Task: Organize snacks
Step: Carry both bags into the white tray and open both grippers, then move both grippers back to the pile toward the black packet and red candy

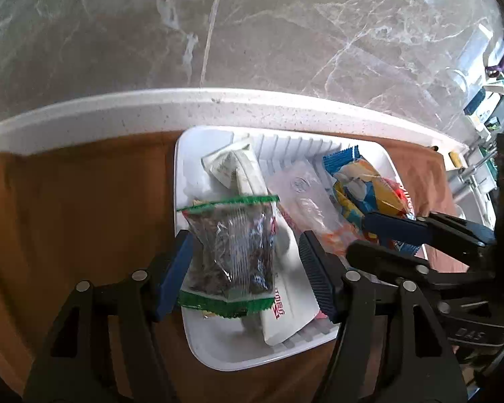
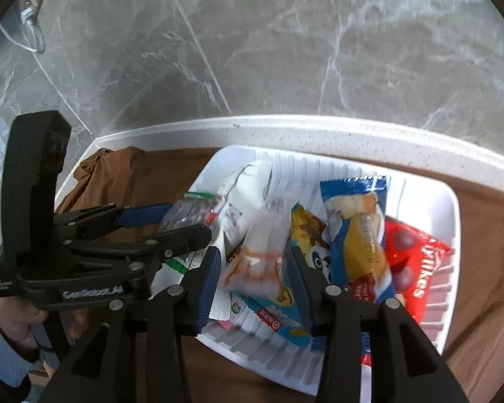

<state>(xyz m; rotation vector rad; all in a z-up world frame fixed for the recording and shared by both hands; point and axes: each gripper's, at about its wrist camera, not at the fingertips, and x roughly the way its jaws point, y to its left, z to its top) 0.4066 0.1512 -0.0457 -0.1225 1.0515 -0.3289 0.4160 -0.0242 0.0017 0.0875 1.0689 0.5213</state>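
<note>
Firstly, from the left wrist view, the left gripper (image 1: 245, 265) stood with jaws apart over a white tray (image 1: 181, 168) on a brown cloth (image 1: 67, 201), a green-edged clear packet (image 1: 232, 252) lying loose between its fingers without visible pressure from either pad. From the right wrist view, the right gripper (image 2: 252, 282) likewise had jaws apart, a clear orange-printed packet (image 2: 262, 262) between them unclamped, beside a blue bar wrapper (image 2: 356, 235) and a red bag (image 2: 416, 262) in the same tray.
</note>
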